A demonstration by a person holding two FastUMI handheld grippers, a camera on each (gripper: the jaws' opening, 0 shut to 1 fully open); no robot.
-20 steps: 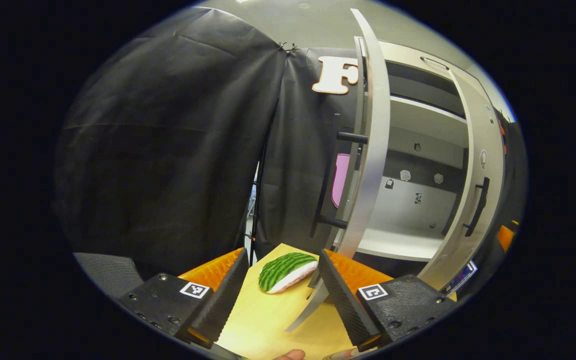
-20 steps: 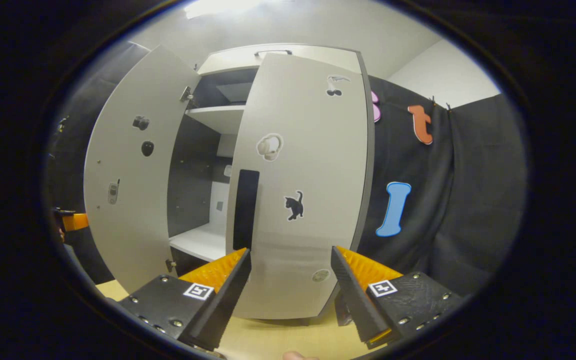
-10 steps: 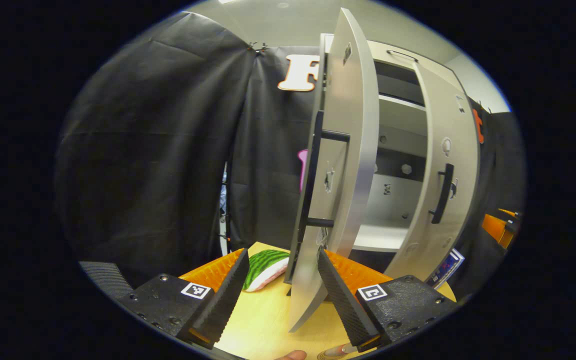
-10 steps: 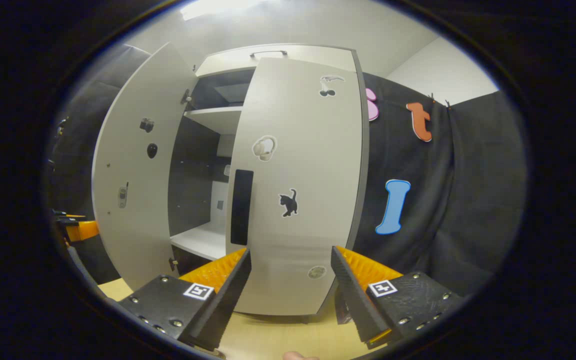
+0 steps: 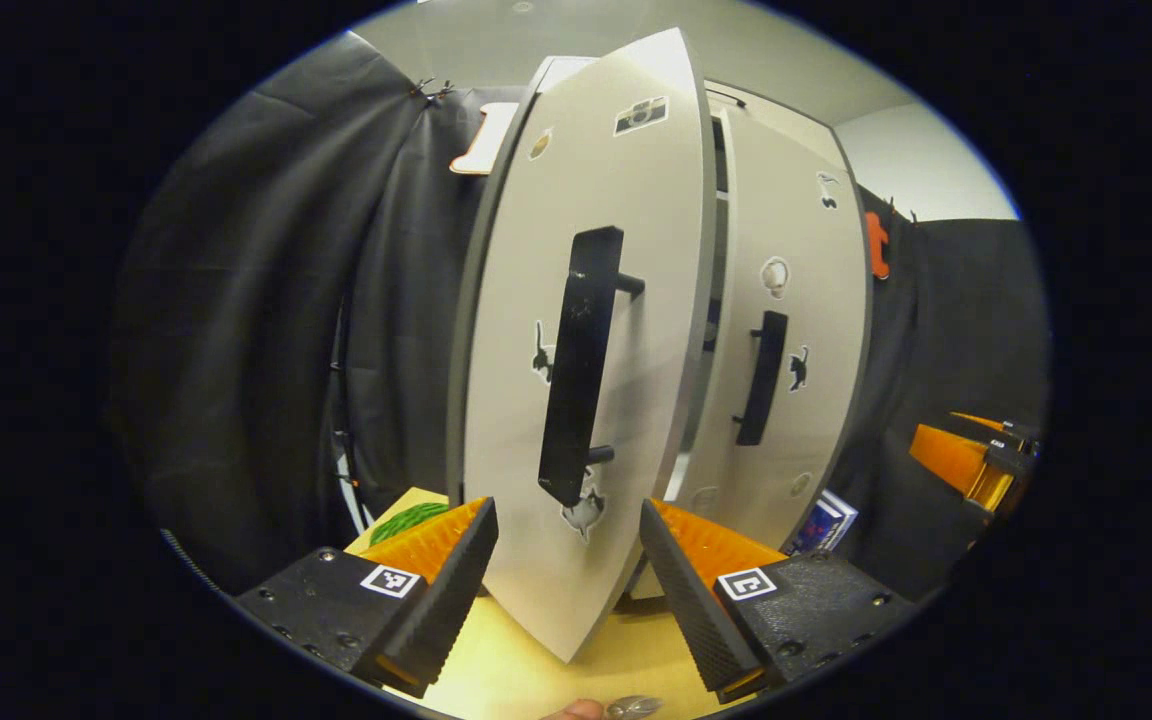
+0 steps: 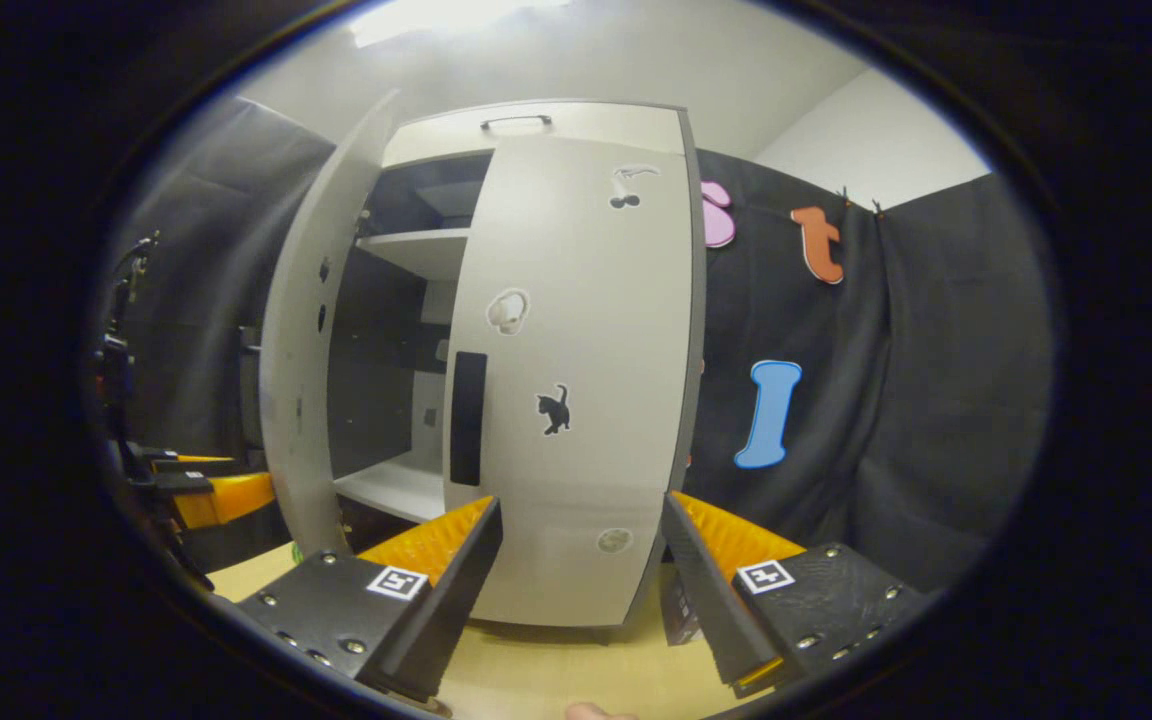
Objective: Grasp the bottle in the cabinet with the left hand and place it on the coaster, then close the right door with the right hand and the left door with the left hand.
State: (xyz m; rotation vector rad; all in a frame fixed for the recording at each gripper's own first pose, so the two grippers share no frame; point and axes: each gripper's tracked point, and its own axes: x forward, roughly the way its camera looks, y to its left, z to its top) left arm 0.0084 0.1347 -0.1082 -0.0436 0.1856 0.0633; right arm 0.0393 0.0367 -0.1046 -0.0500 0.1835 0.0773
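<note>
Spread wide and gripping nothing, the left gripper (image 5: 564,580) is held before the left door (image 5: 576,400), whose black handle (image 5: 576,365) is seen at 12 o'clock. The right gripper (image 6: 581,580), likewise open and empty, faces the right door (image 6: 576,400), judged shut or nearly so. The left door, still ajar, remains to be closed. The bottle's place cannot be told.
</note>
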